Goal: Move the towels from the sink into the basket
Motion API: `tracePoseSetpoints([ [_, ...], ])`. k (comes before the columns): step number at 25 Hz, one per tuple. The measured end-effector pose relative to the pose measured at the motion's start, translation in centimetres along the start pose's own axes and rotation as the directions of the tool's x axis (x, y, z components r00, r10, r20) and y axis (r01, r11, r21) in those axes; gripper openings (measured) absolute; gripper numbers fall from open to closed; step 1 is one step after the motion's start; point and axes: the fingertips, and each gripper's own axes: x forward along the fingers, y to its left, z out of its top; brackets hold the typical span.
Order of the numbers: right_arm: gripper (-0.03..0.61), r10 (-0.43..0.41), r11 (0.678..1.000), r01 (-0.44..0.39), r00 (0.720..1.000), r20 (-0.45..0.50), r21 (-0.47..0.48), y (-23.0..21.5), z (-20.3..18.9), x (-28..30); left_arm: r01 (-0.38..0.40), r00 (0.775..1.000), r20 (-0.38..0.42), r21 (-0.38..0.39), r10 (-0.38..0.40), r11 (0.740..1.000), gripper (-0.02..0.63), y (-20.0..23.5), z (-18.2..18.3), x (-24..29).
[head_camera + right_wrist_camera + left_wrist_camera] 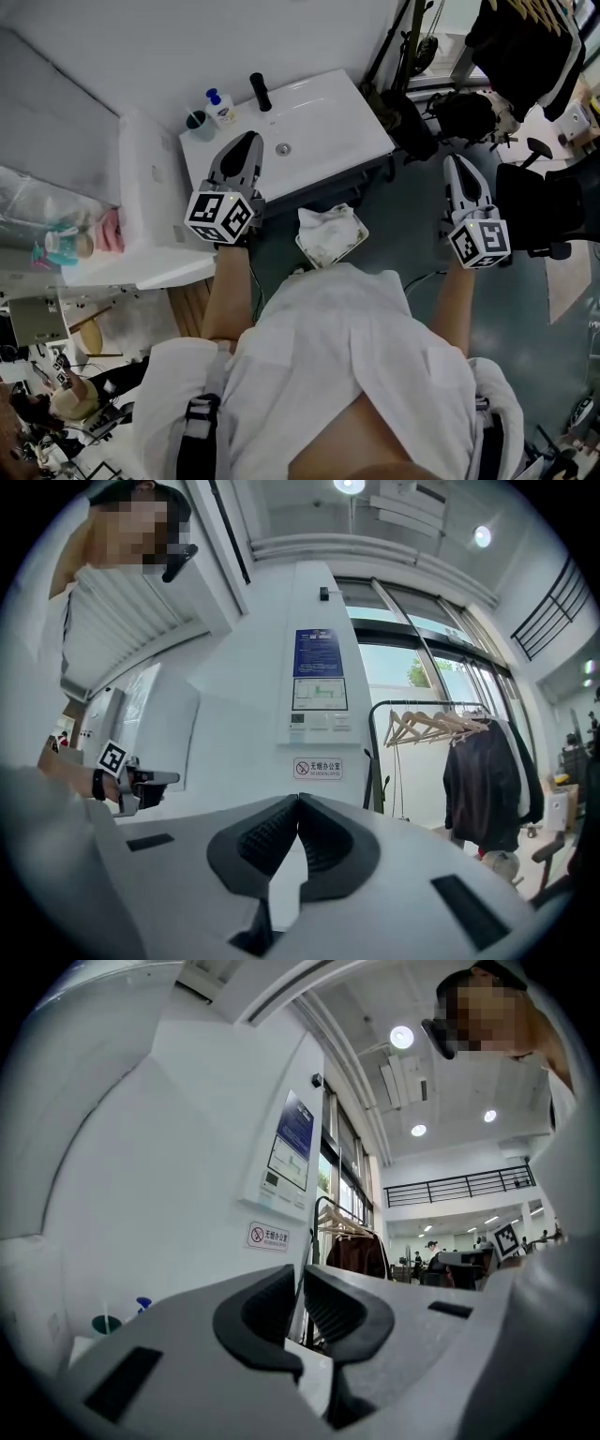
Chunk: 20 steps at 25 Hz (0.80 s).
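Sink (pixel 328 122) looking empty; towels (pixel 325 223) sitting in basket (pixel 359 235) at its 6 o'clock. Left tongs (pixel 298 1277), right tongs (pixel 298 803) pressed together, pinching nothing. Seemingly finishing; nothing left needing fetching.

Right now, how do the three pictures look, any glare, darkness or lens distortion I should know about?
Head view: dim overall, darkest at the bottom, the white sink brightest. Left gripper view: heavy fisheye bend, black corners, ceiling lamp flaring. Right gripper view: same fisheye, clothes rack bowed yet sharp, the near fingers slightly soft.
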Motion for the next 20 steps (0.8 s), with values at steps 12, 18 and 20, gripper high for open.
tracePoseSetpoints([
  [12, 0.028, -0.02, 0.999, 0.022, 0.999, 0.036, -0.04, 3.7, 1.3, 2.1, -0.007, 1.0, 0.004, 0.032, 0.007, 0.999, 0.038, 4.3, 2.1, -3.1],
  [18, 0.028, -0.023, 0.998, 0.026, 0.998, 0.059, -0.058, 6.4, 1.2, 3.7, -0.014, 1.0, 0.003, 0.049, 0.014, 0.999, 0.038, 7.2, 2.6, -5.1],
  [20, 0.028, -0.023, 0.997, 0.027, 0.998, 0.059, -0.076, 7.4, 1.1, 4.3, -0.019, 1.0, 0.008, 0.047, 0.018, 0.999, 0.038, 8.2, 2.8, -5.7],
])
